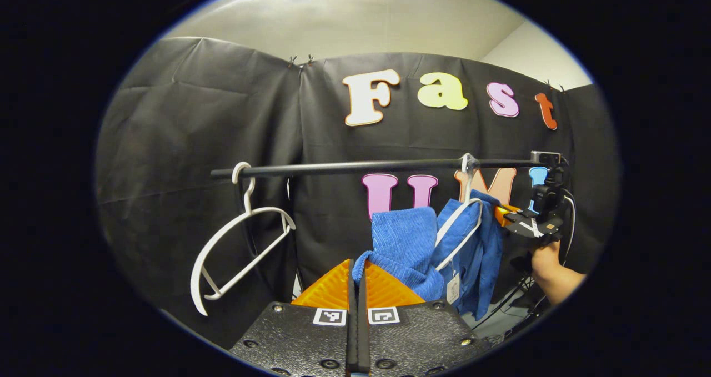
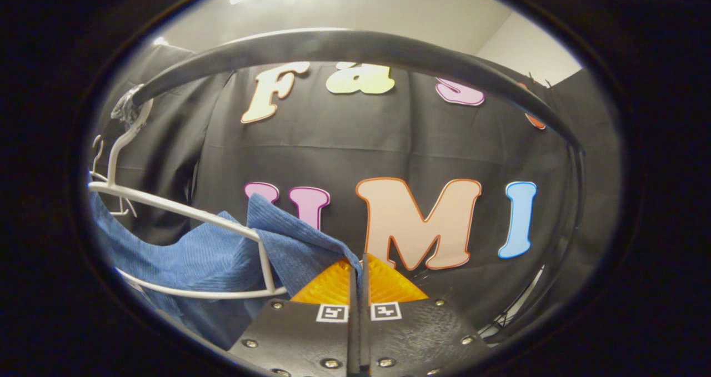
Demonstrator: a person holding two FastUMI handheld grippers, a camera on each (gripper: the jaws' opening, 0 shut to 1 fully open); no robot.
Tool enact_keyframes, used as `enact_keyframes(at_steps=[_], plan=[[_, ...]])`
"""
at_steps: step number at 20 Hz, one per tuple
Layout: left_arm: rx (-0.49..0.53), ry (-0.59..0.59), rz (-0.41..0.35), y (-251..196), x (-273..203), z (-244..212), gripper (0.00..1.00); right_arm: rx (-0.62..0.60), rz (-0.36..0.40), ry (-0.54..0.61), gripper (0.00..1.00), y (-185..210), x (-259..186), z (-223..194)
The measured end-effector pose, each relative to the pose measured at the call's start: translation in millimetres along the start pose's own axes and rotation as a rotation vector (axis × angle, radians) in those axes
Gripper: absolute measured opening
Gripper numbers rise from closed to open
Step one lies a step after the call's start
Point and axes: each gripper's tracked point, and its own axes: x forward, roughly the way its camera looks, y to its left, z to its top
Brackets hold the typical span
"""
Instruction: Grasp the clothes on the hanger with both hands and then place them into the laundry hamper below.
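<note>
A blue cloth hangs over a white hanger on the black rail. My left gripper is shut on the cloth's left end, which bunches over its fingertips. In the right gripper view the same blue cloth drapes over the white hanger, and my right gripper is shut on its right corner. The right gripper also shows in the left gripper view, held by a hand at the cloth's far side.
An empty white hanger hangs tilted at the rail's left end. The black rail arcs close overhead in the right gripper view. The booth's black cloth wall stands close behind. A stand's legs show low on the right.
</note>
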Motion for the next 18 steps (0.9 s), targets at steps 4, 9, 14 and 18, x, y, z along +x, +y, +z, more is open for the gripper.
enact_keyframes(at_steps=[4,9,14,18], plan=[[0.003,0.01,0.031,10.8,9.4,-13.6,0.0,-0.025,0.001,0.006,0.0,4.7,9.9,-9.5],[0.024,0.046,0.047,16.6,21.6,-39.8,0.0,-0.077,0.003,0.053,0.01,8.4,26.0,-40.1],[0.033,0.1,0.055,19.2,34.6,-72.8,0.0,-0.131,0.02,0.051,0.0,14.6,27.9,-53.4],[-0.001,0.13,0.049,12.3,36.0,-100.4,0.0,-0.15,0.026,0.092,0.0,18.7,35.3,-77.1]])
